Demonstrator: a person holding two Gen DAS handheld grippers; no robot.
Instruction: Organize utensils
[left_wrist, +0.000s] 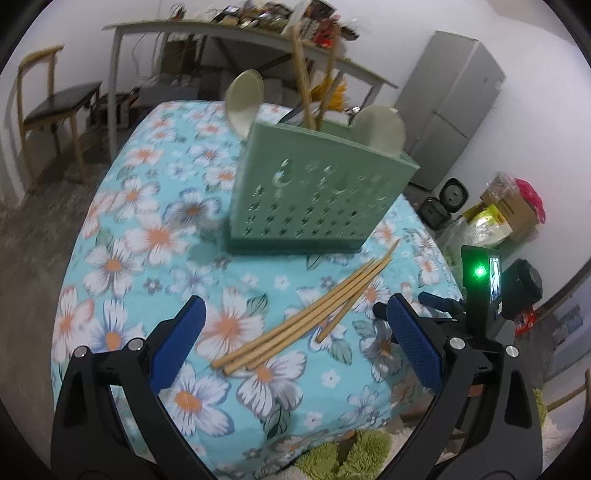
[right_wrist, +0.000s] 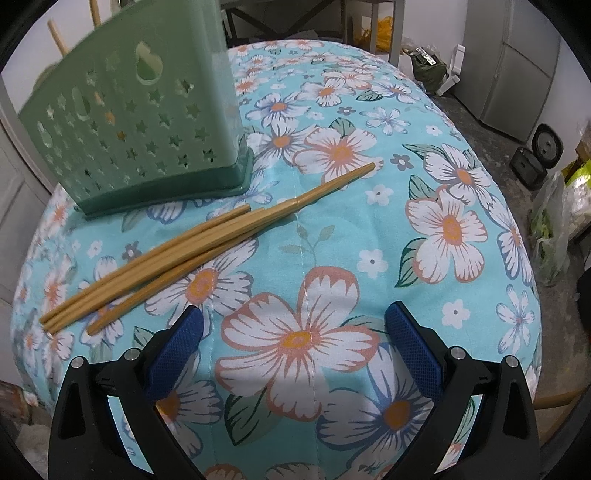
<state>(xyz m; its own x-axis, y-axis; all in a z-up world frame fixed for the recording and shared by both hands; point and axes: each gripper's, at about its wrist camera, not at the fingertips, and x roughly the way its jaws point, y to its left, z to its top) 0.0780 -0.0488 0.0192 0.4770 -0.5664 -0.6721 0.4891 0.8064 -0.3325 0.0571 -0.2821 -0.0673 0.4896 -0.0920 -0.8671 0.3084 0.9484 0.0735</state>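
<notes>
Tablecloth (right_wrist: 332, 229); holder (right_wrist: 129, 122) top cropped.

Table (left_wrist: 122, 229) covered by a turquoise floral cloth (right_wrist: 369, 229). Directly on the cloth: one green perforated utensil holder (left_wrist: 314, 199), standing upright on its darker base, and a loose cluster of four wooden chopsticks (left_wrist: 306, 317), lying flat just beside the holder's base, partly overlapping, one set slightly apart from the other three.

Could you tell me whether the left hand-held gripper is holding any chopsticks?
No, the left hand-held gripper is open, and the chopsticks lie loose on the tablecloth.
</notes>
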